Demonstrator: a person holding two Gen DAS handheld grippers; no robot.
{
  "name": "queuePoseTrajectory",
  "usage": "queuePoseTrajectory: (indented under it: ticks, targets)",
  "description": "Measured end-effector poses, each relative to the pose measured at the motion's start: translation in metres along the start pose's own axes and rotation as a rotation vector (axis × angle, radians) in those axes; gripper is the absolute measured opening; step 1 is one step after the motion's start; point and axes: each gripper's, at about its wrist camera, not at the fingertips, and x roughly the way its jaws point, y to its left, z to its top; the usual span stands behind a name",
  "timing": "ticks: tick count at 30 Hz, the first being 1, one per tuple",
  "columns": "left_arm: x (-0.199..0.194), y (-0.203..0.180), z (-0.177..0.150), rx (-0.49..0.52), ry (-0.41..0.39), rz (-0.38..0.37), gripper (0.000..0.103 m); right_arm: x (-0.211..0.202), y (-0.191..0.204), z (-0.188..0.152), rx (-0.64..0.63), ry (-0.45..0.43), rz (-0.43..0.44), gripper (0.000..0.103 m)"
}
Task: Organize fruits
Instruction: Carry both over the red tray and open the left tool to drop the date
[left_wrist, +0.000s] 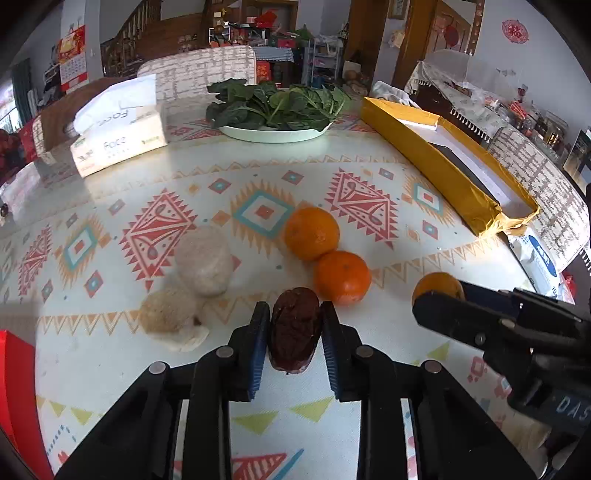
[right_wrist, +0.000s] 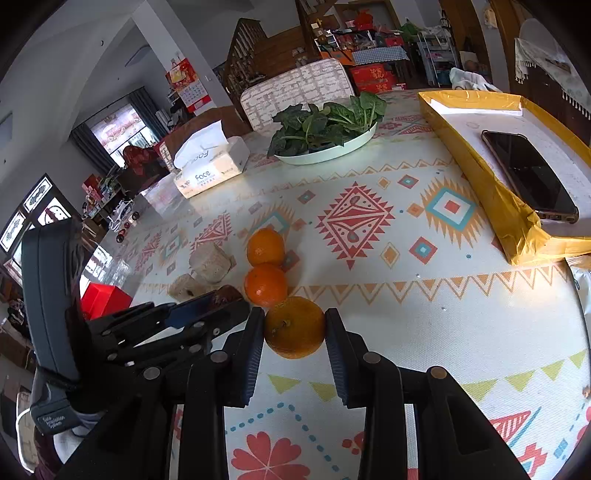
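Note:
My left gripper (left_wrist: 294, 317) is shut on a dark red-brown date (left_wrist: 294, 328) just above the patterned tablecloth. Two oranges (left_wrist: 311, 233) (left_wrist: 342, 277) lie touching just beyond it, and two pale beige lumps (left_wrist: 204, 260) (left_wrist: 168, 314) lie to its left. My right gripper (right_wrist: 294, 326) is shut on a third orange (right_wrist: 294, 328), which sits next to the row of two oranges (right_wrist: 265, 246) (right_wrist: 265, 285). The right gripper also shows at the right of the left wrist view (left_wrist: 439, 306), with its orange (left_wrist: 437, 286) behind the finger.
A white plate of green leaves (left_wrist: 277, 133) stands at the back centre. A tissue box (left_wrist: 118, 142) is at the back left. A yellow shallow box (right_wrist: 491, 177) holding a phone (right_wrist: 528, 175) lies at the right. A red box (right_wrist: 103, 299) sits at the left table edge.

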Motion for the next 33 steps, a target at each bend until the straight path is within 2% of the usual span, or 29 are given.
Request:
queuePoseTrajectory:
  ticks: [4,8,11,15,18,23,28,33]
  targets:
    - [-0.019,0.010,-0.007,-0.044,-0.034,-0.014,0.026,-0.001,-0.001,-0.001,0.011,-0.006,0.044,0.036]
    - [-0.054,0.032,-0.022,-0.116,-0.085,-0.029,0.026,-0.002,0.000,-0.002,0.030,-0.013,0.123,0.036]
    - [-0.086,0.058,-0.036,-0.176,-0.128,-0.030,0.026,-0.005,0.007,-0.003,0.033,-0.022,0.146,0.036]
    - [-0.135,0.106,-0.055,-0.239,-0.187,0.020,0.026,-0.010,0.027,-0.004,0.034,-0.020,0.184,0.036]
    - [-0.163,0.145,-0.064,-0.276,-0.219,0.087,0.026,-0.010,0.064,-0.007,-0.015,0.007,0.226,0.036]
    - [-0.190,0.207,-0.074,-0.331,-0.236,0.191,0.026,0.003,0.153,-0.011,-0.156,0.069,0.291,0.036]
    - [-0.185,0.260,-0.086,-0.401,-0.201,0.253,0.026,0.040,0.230,-0.021,-0.241,0.158,0.357,0.036]
    - [-0.172,0.294,-0.099,-0.467,-0.159,0.264,0.026,0.083,0.286,-0.032,-0.293,0.237,0.361,0.036]
